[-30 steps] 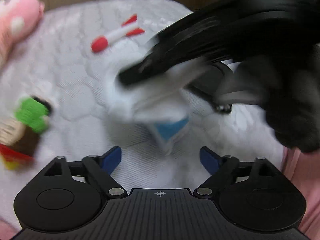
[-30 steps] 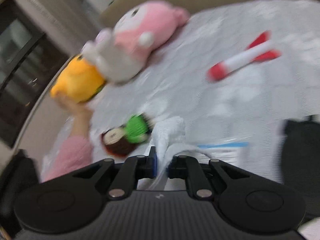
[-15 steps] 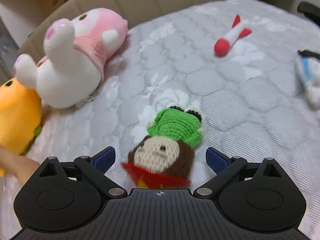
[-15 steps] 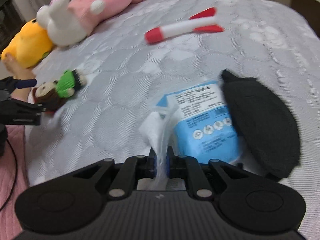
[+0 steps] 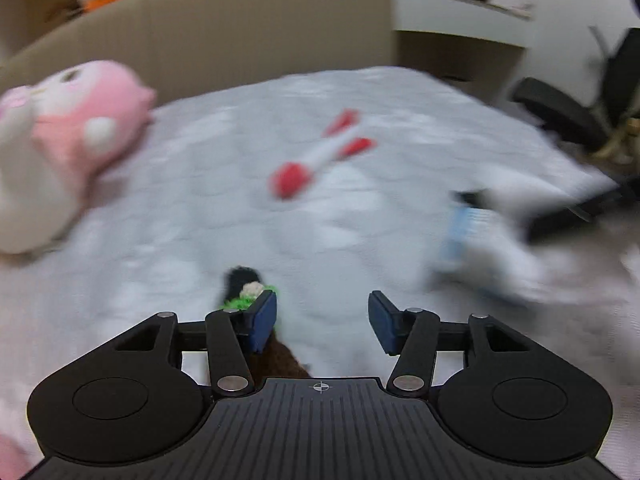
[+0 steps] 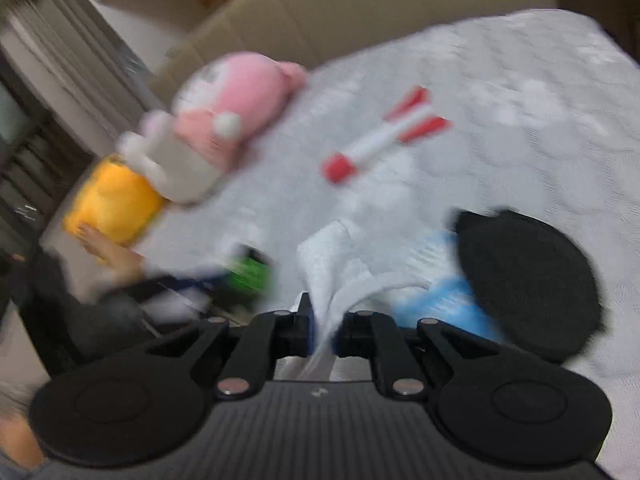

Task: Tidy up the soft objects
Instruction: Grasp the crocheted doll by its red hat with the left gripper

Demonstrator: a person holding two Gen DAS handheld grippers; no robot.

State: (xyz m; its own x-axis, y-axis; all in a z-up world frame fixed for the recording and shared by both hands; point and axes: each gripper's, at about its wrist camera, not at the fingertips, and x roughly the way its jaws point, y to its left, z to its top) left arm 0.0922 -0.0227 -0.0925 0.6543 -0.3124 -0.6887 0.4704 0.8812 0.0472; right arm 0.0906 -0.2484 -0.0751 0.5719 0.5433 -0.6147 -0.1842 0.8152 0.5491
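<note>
My left gripper is open, its jaws partly drawn in. The crochet doll, green and brown, lies low against the left fingertip, and its brown body reaches in between the fingers. My right gripper is shut on a white cloth, which lies against a blue-and-white pack. A red-and-white rocket toy rests mid-bed. The pink-and-white plush lies at the left by the headboard, with a yellow plush beside it. Both views are blurred.
A black round pad lies on the pack at the right. The bed has a quilted white cover and a beige headboard. A person's hand rests by the yellow plush. A dark chair stands off the bed's right side.
My left gripper has closed in on the doll and its jaws have narrowed. The right gripper stays shut on the white cloth and has swung so the plush toys come into view.
</note>
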